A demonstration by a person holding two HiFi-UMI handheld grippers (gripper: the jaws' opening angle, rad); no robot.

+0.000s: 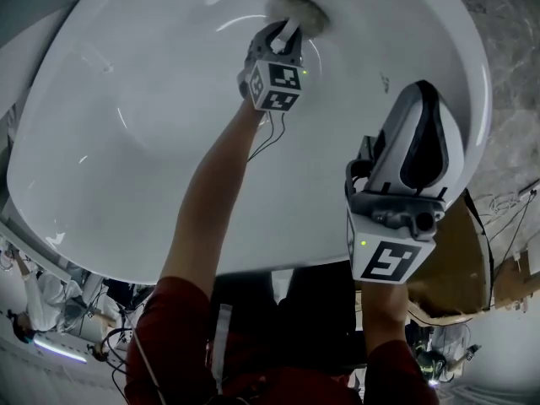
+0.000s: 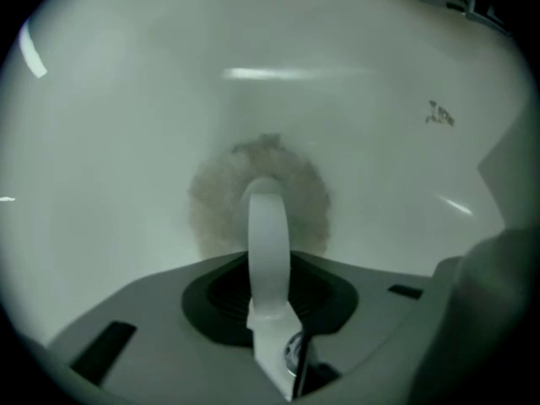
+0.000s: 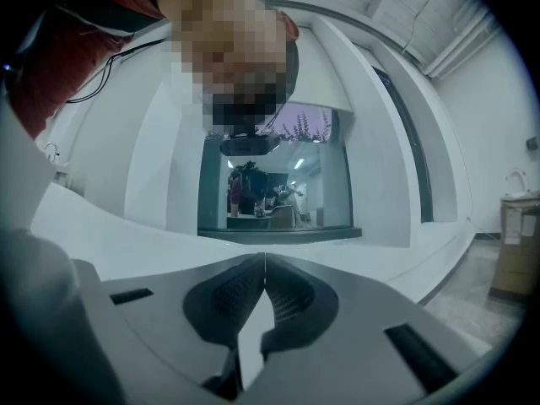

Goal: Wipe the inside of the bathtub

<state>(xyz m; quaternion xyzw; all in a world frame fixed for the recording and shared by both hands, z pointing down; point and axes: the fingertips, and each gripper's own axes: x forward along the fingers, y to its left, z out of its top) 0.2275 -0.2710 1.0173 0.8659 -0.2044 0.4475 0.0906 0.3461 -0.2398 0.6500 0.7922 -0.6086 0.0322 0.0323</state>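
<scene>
The person's left arm (image 1: 211, 201), red-sleeved above the elbow, reaches far forward. The left tongs (image 1: 285, 32) at its end are clamped on the white handle (image 2: 268, 243) of a round pad (image 2: 218, 201). The right tongs (image 3: 265, 267) are held nearer, at the right, with the jaws pressed together and nothing between them.

Nothing in here can be read: the cube (image 1: 275, 85) on the left gripper (image 1: 285, 28) and the cube (image 1: 390, 260) on the right gripper (image 1: 420, 95) show only black-and-white square markers, and the small dark mark (image 2: 440, 115) on the bathtub (image 2: 126, 142) wall, right of the left gripper's jaws, is too blurred to make out.
</scene>
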